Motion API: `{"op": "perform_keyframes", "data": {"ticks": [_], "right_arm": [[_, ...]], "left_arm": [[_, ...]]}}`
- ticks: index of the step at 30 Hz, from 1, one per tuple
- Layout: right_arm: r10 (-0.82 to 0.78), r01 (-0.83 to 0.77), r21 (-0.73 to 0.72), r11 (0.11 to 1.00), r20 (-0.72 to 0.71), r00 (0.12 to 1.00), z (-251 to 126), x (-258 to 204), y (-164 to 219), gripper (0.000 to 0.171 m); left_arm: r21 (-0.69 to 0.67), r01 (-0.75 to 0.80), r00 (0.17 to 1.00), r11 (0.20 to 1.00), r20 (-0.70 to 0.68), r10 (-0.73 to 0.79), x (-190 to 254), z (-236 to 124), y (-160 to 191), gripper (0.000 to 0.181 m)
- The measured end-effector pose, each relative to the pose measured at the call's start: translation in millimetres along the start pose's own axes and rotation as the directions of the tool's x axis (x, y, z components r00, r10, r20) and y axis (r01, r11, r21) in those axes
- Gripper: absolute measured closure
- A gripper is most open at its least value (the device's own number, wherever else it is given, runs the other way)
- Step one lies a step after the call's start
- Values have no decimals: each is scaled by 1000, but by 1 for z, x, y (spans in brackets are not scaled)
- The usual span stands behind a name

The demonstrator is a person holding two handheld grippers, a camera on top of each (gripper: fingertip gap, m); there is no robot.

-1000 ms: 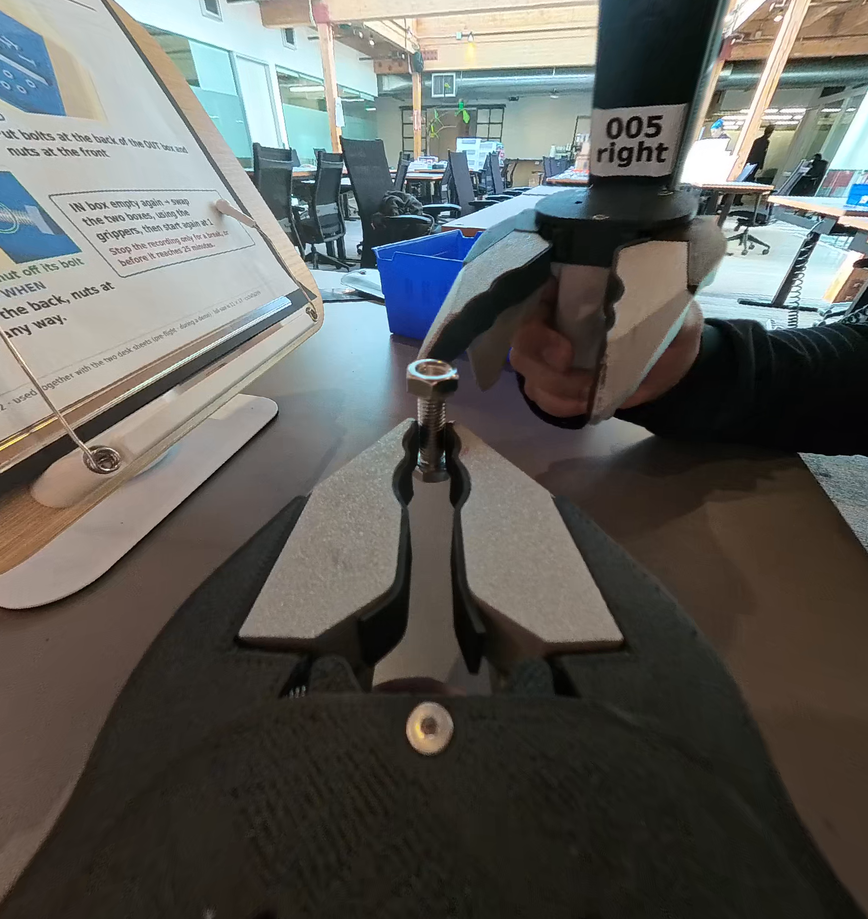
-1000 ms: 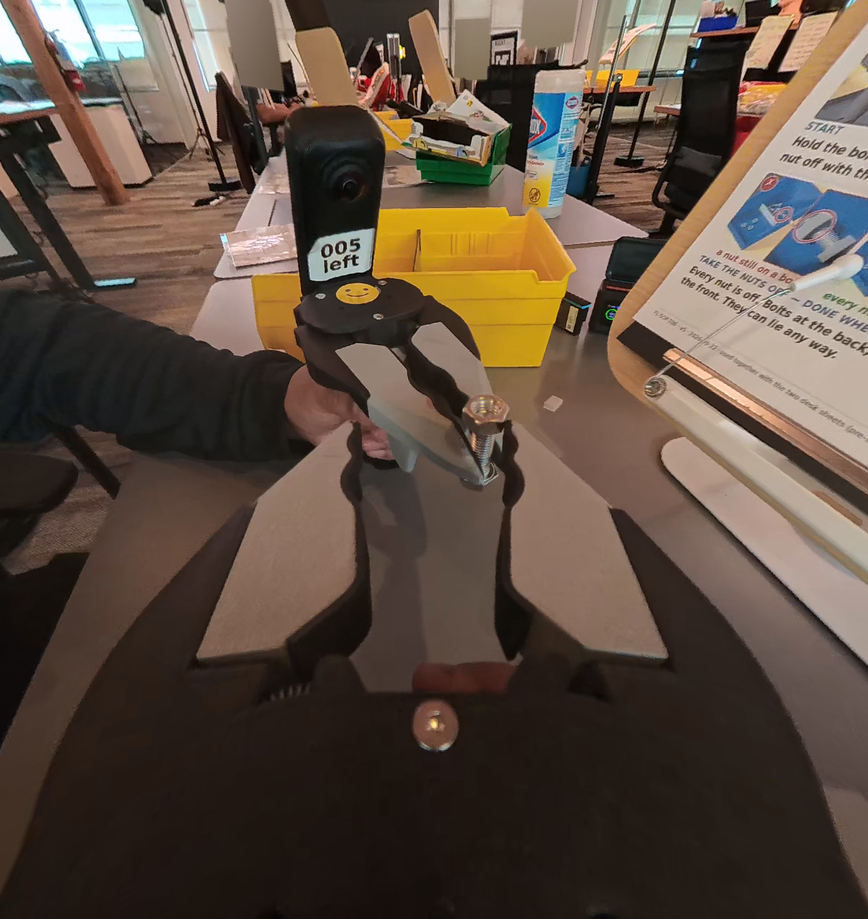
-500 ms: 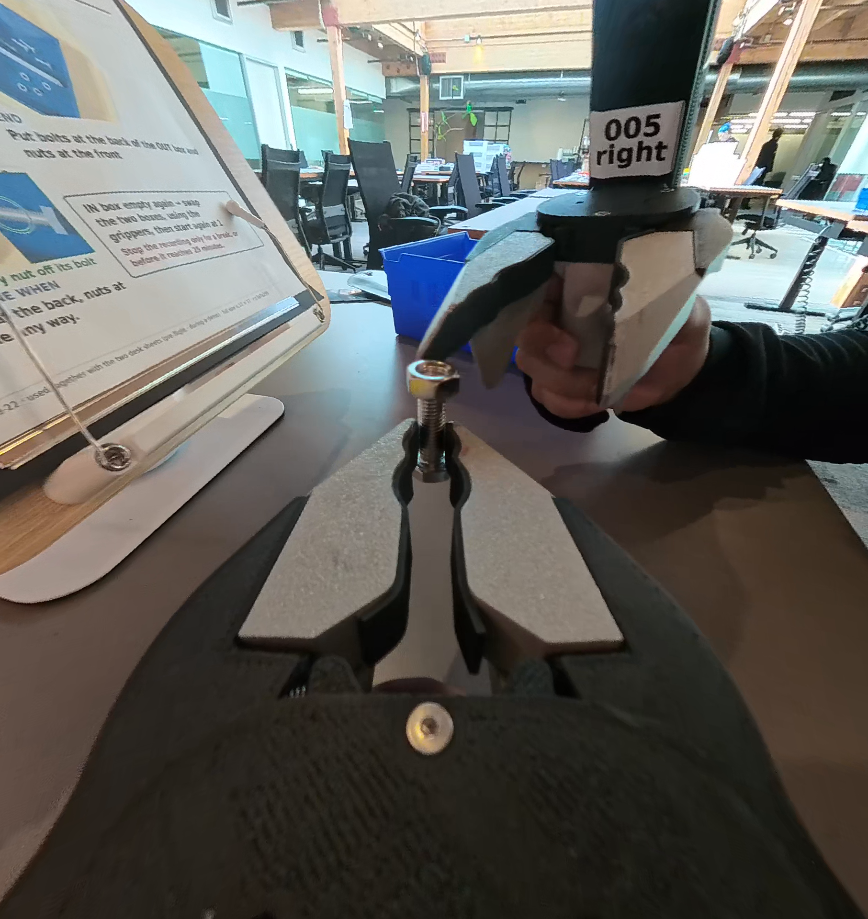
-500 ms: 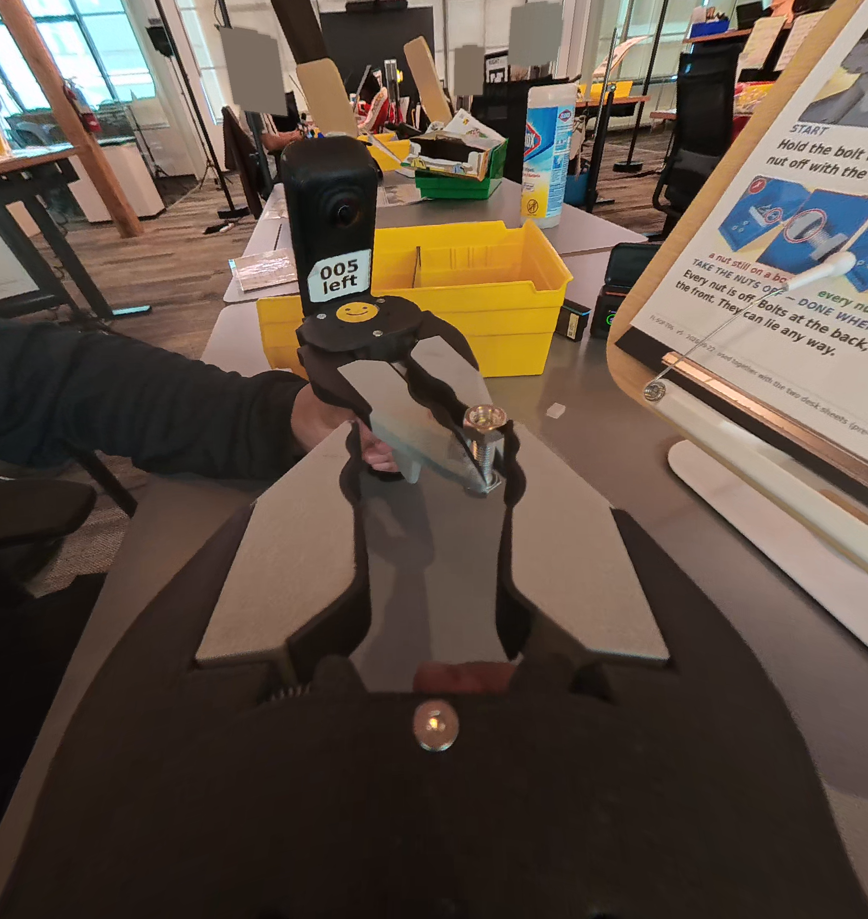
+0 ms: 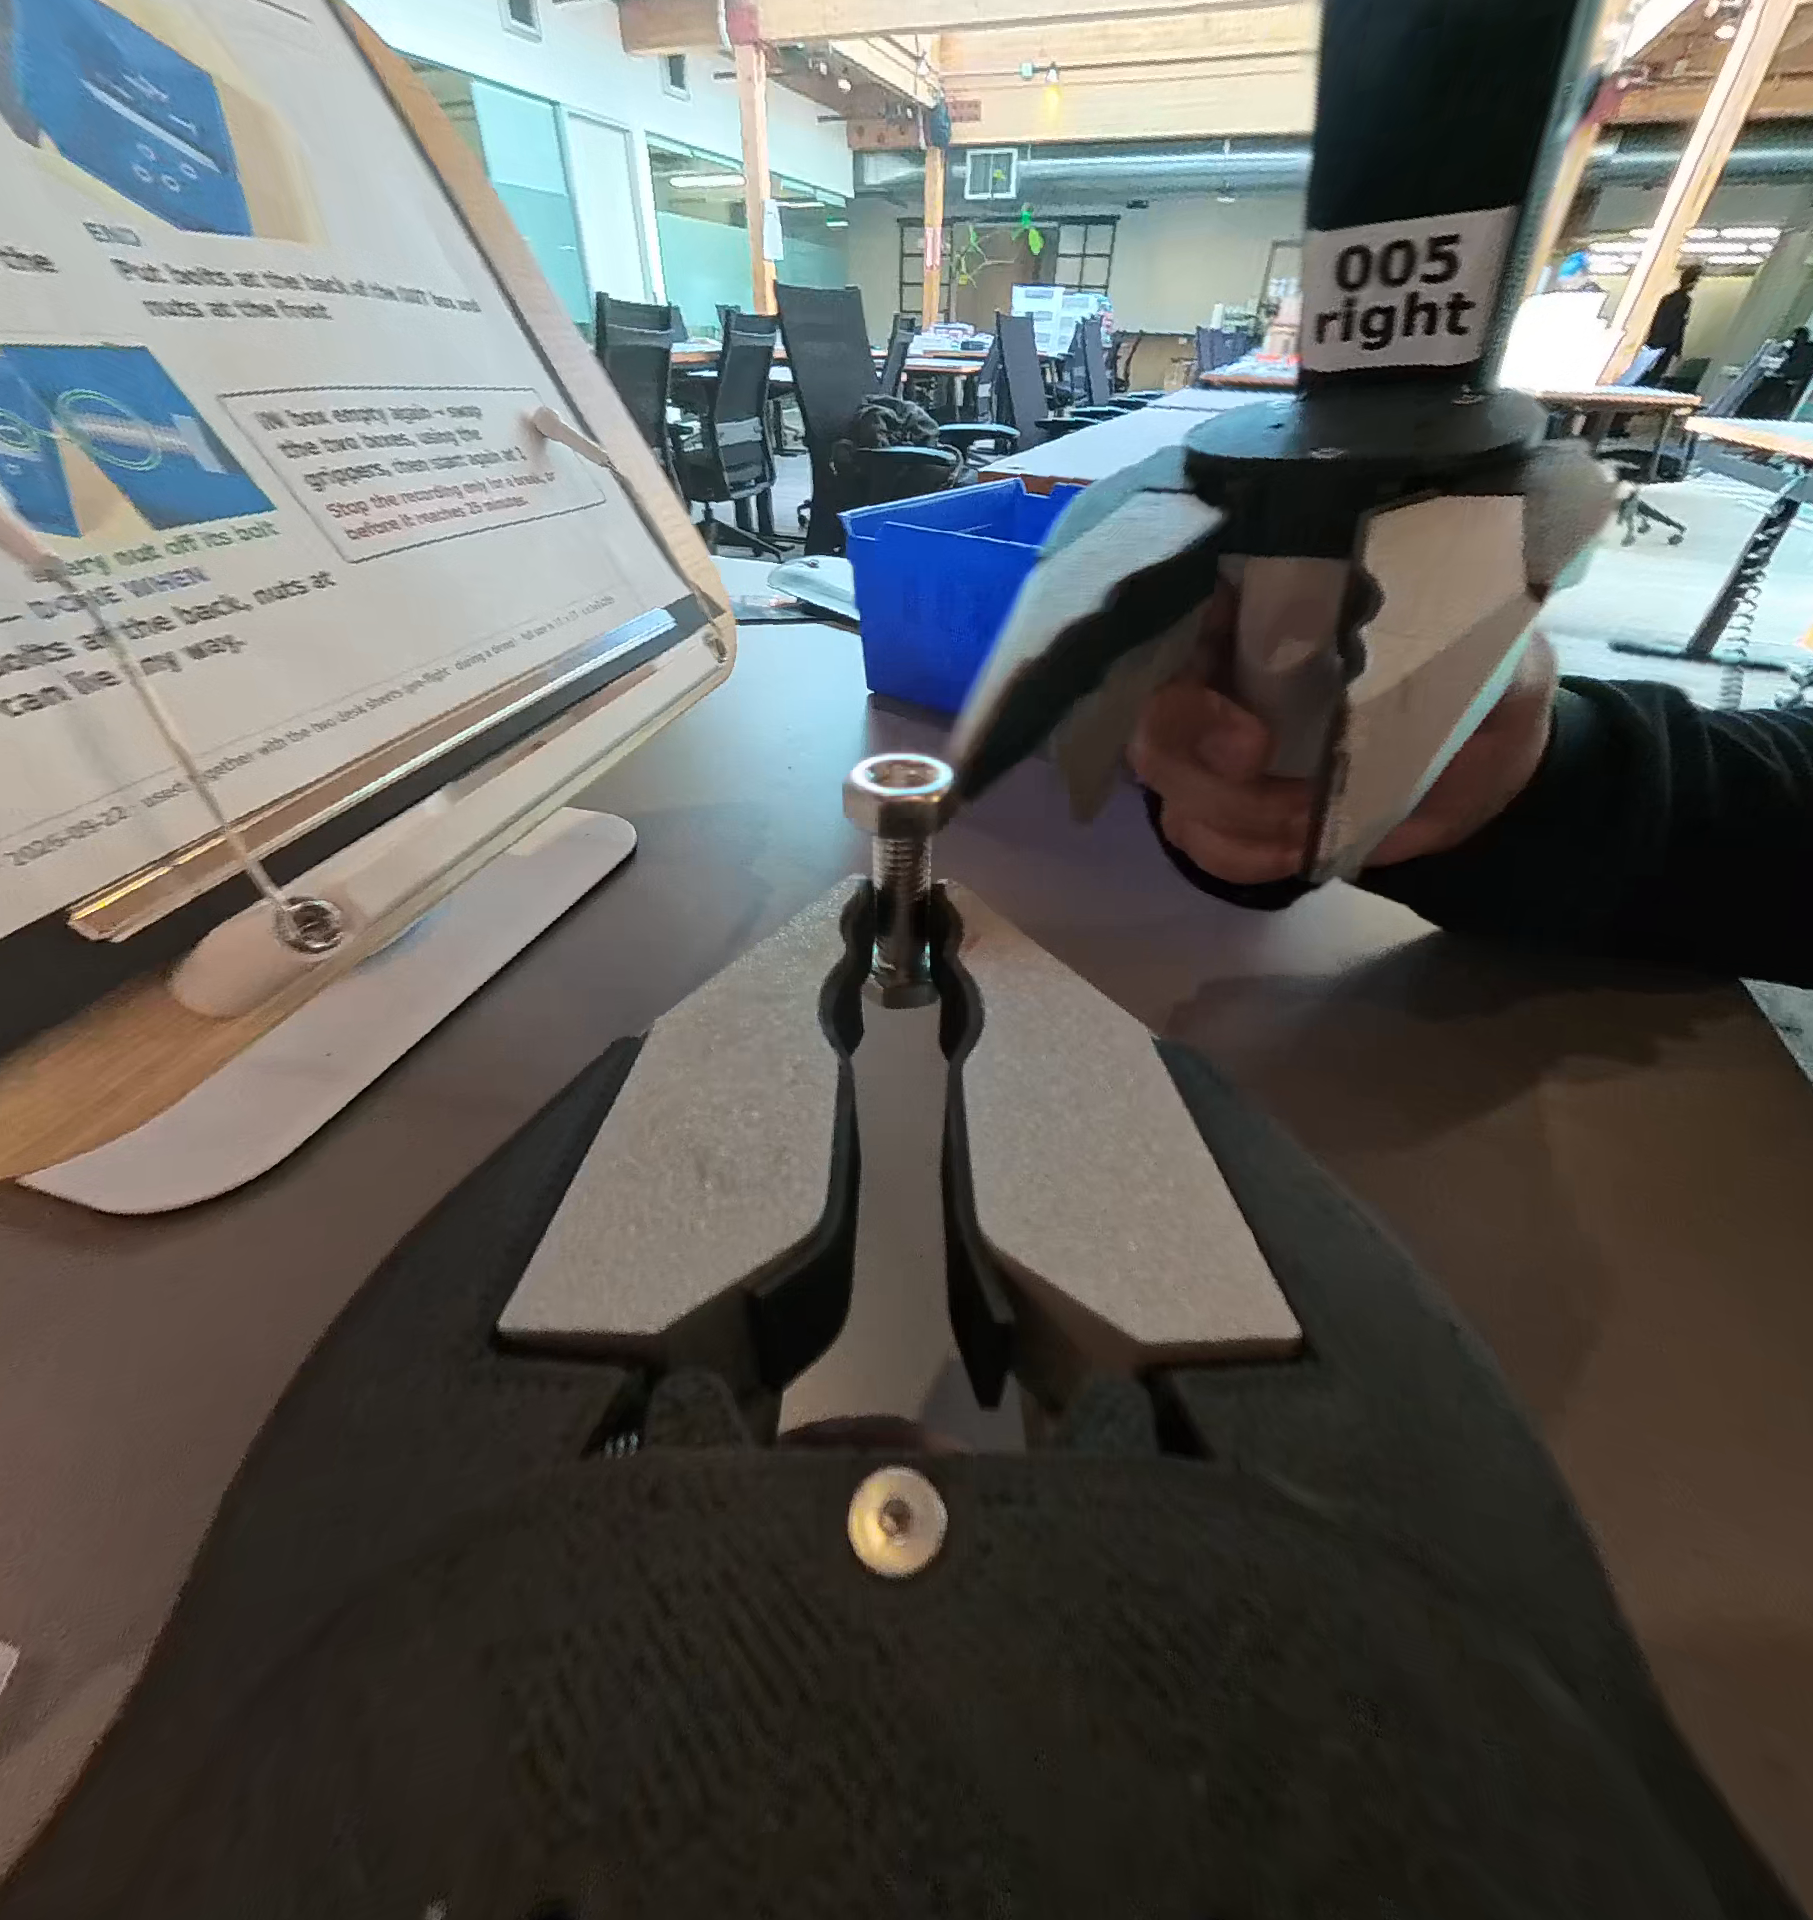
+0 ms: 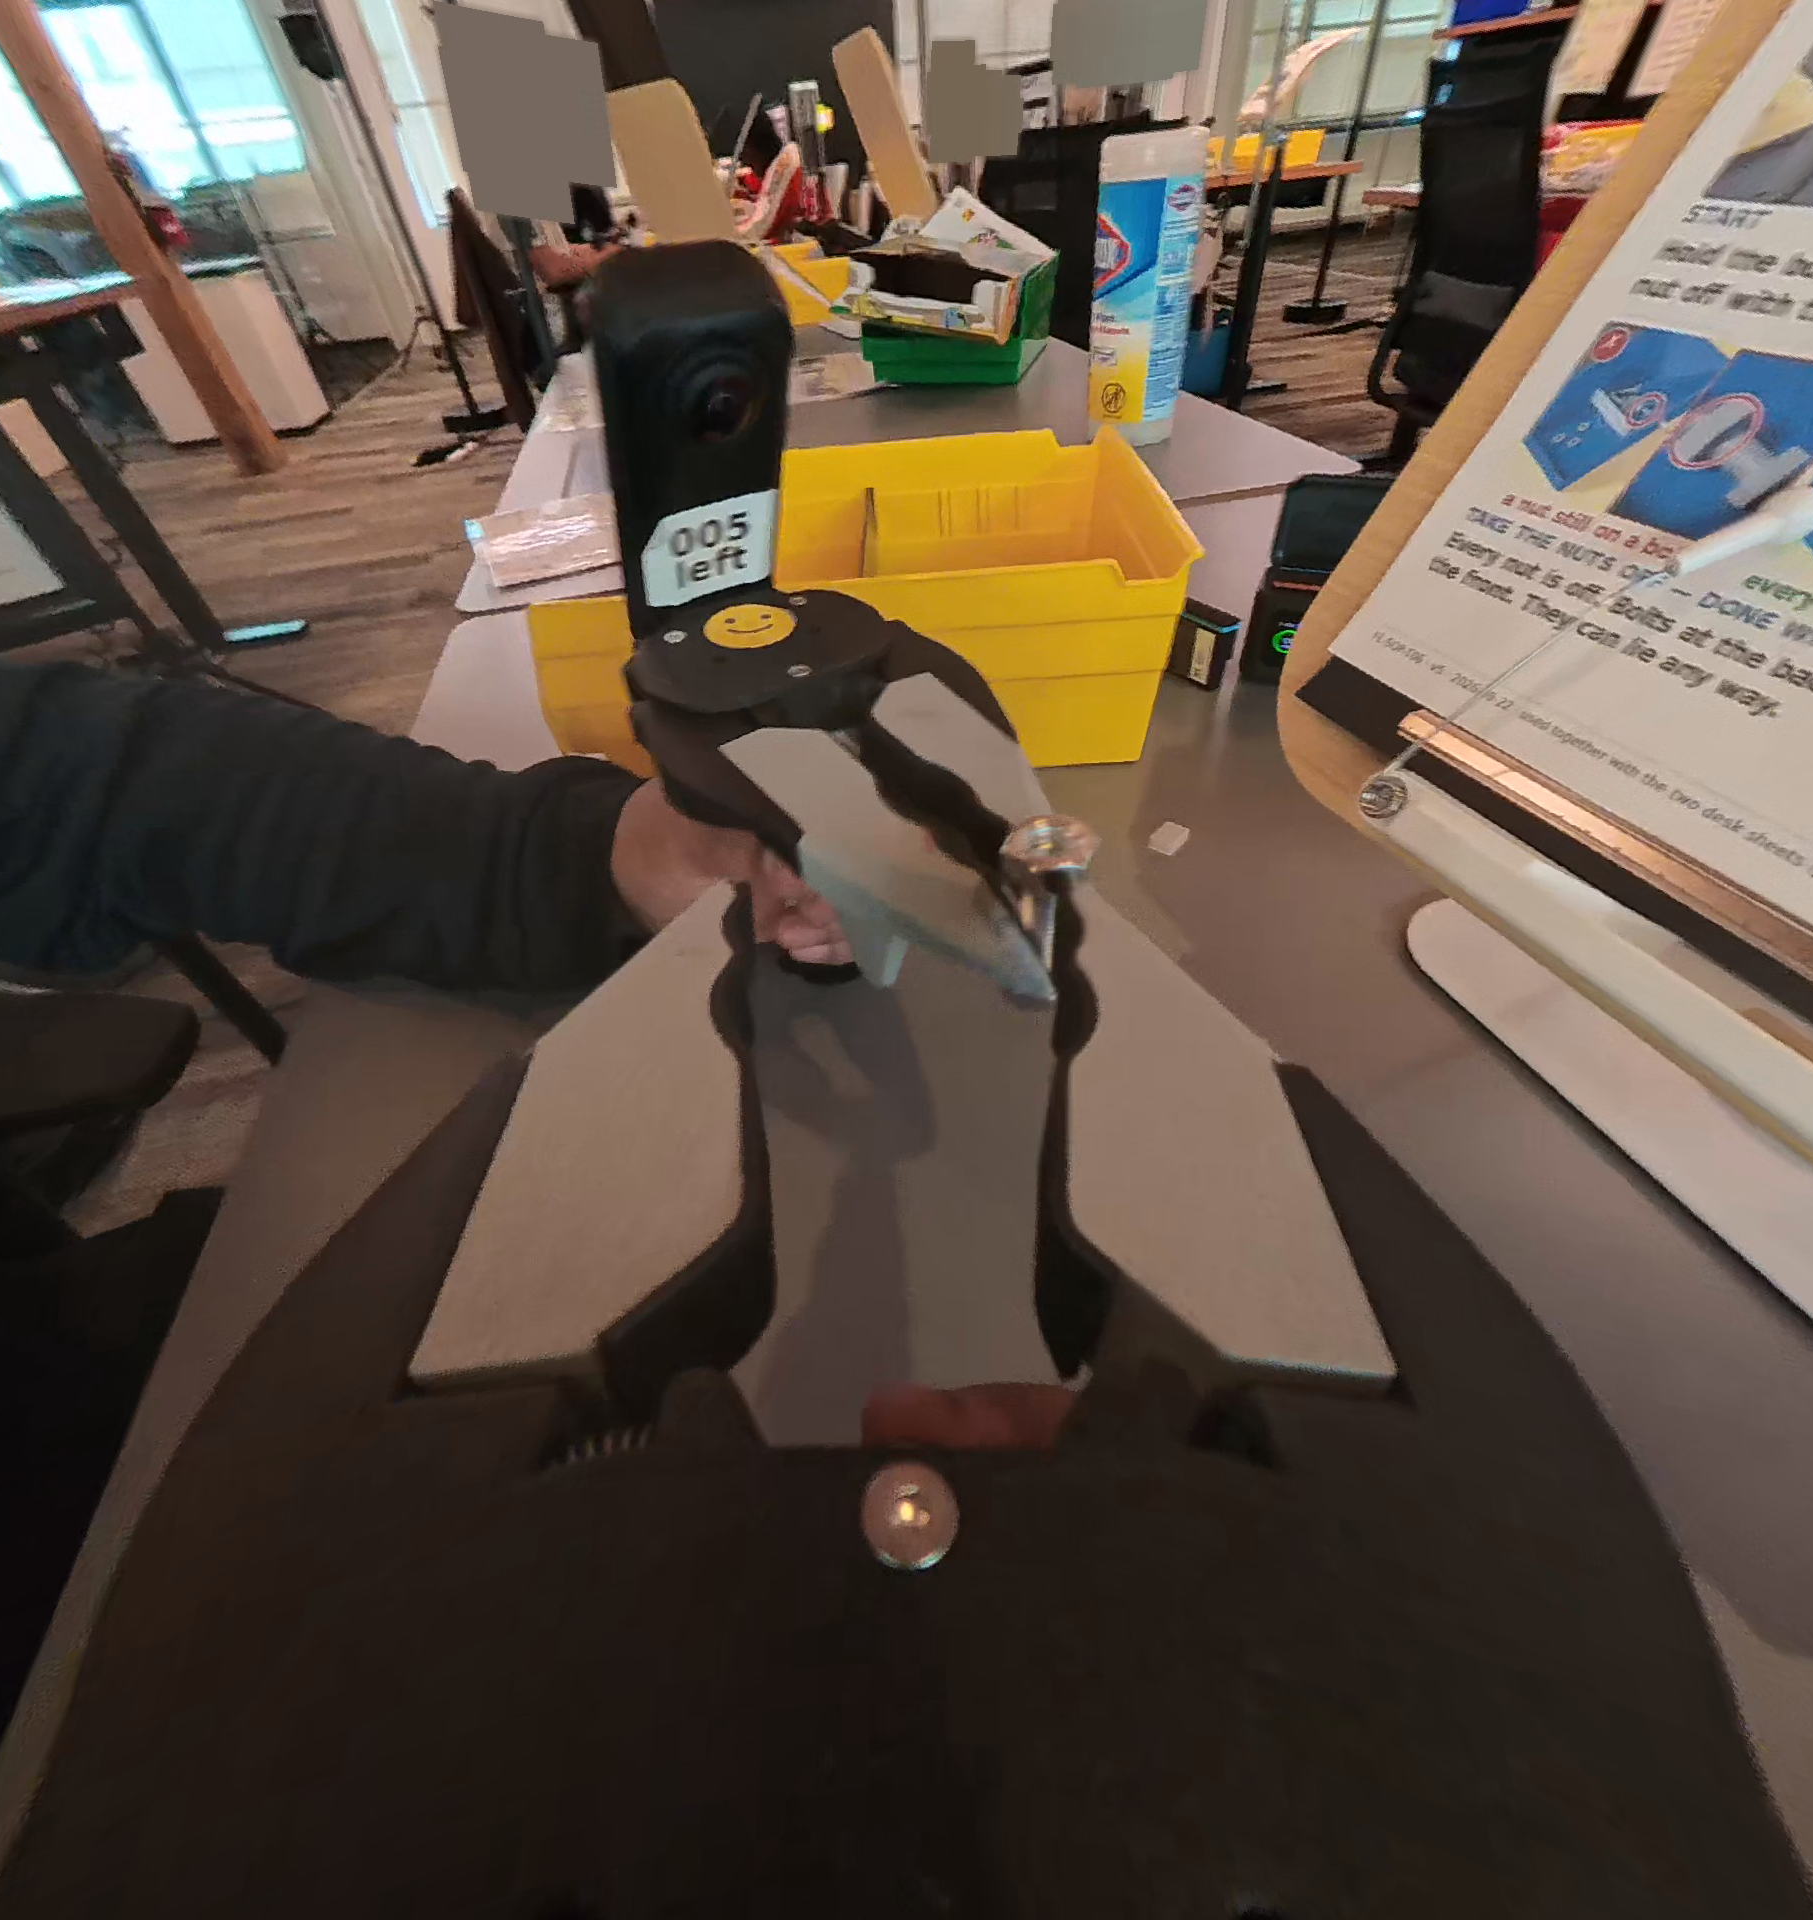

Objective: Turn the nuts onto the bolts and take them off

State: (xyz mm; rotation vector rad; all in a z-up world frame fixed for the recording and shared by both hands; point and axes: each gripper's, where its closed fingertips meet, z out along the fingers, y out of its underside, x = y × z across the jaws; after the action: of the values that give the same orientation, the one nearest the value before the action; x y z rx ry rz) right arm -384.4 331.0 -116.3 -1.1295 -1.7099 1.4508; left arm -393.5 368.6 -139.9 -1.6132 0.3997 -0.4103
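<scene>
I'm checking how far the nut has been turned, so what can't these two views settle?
- Bolt lower end: the left gripper fingers cover it, left wrist view.
- Nut: blurred, right wrist view; thread engagement unreadable.
- Right gripper: its fingertip meets the nut edge in the left wrist view; grip unclear.
- Yellow bin contents: hidden by its wall.
</scene>
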Motion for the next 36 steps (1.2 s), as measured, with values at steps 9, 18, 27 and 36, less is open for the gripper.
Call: {"op": "perform_keyframes", "data": {"ticks": [9, 18, 27, 36], "right_arm": [[59, -59, 13, 998, -33, 998, 3, 12, 0, 109], [-22, 22, -26, 999, 17, 1000, 2, -4, 1, 116], [44, -39, -90, 995, 51, 998, 5, -6, 13, 138], [29, -40, -78, 996, -138, 990, 7, 27, 17, 117]], "left_arm": [[-10, 9, 999, 1000, -32, -9, 7, 4, 2, 174], [-29, 66, 997, 997, 37, -65, -12, 0, 7, 174], [-82, 49, 995, 995, 87, -42, -16, 4, 15, 174], [-104, 7, 1000, 995, -8, -8, 4, 9, 16, 174]]}}
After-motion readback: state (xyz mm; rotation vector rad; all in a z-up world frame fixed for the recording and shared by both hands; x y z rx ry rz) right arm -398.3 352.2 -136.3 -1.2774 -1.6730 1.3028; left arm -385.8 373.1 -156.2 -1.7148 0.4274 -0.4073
